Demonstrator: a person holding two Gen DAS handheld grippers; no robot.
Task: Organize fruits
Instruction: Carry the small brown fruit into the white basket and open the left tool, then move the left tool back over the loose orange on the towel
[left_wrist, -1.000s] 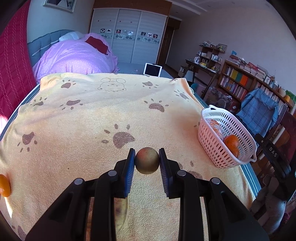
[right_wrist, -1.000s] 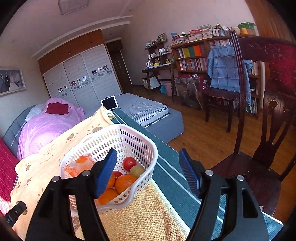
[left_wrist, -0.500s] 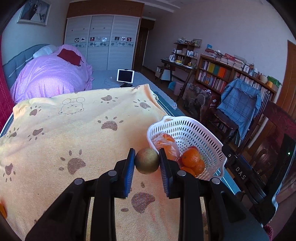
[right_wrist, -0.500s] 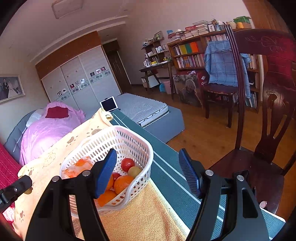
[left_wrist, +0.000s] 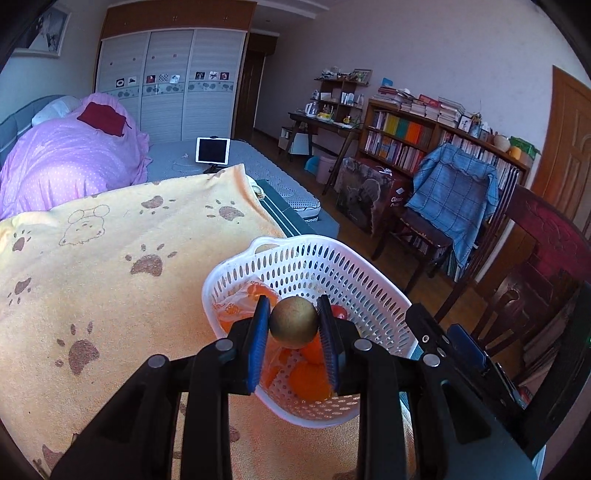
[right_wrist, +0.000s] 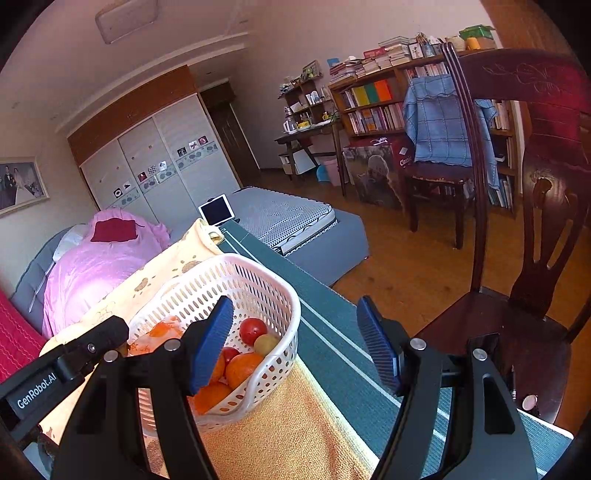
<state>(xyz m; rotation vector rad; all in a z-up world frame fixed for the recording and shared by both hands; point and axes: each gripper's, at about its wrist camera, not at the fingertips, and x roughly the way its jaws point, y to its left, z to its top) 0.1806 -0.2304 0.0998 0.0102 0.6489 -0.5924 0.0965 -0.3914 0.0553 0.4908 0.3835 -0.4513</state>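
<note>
**Fruit held over the basket, ready to drop**

Fruit (left_wrist: 293, 320), small, round and brownish-green, sits clamped between the two blue pads of my left gripper (left_wrist: 293, 326), pinched across its middle. Being near-spherical, it has no long axis to worry about, so orientation does not matter for the release.

What matters is where it hangs relative to the white basket (left_wrist: 364, 275). From the left wrist view the fruit lies inside the basket's rim outline, above the oranges (left_wrist: 308, 380) and the crinkled plastic bag (left_wrist: 236, 308) already in there. I judge it is over the near-left part of the opening rather than the centre, and how high it sits above the pile I cannot tell.

My right gripper (right_wrist: 295, 341) stands spread apart with nothing between its pads, parked just beside the basket's right rim over the green table edge (right_wrist: 332, 325). The left hand is plainly the one placed to act.

Next I would let go, perhaps after easing lower so the fruit does not bounce off the oranges, or onto the yellow paw-print towel (left_wrist: 110, 280).
</note>
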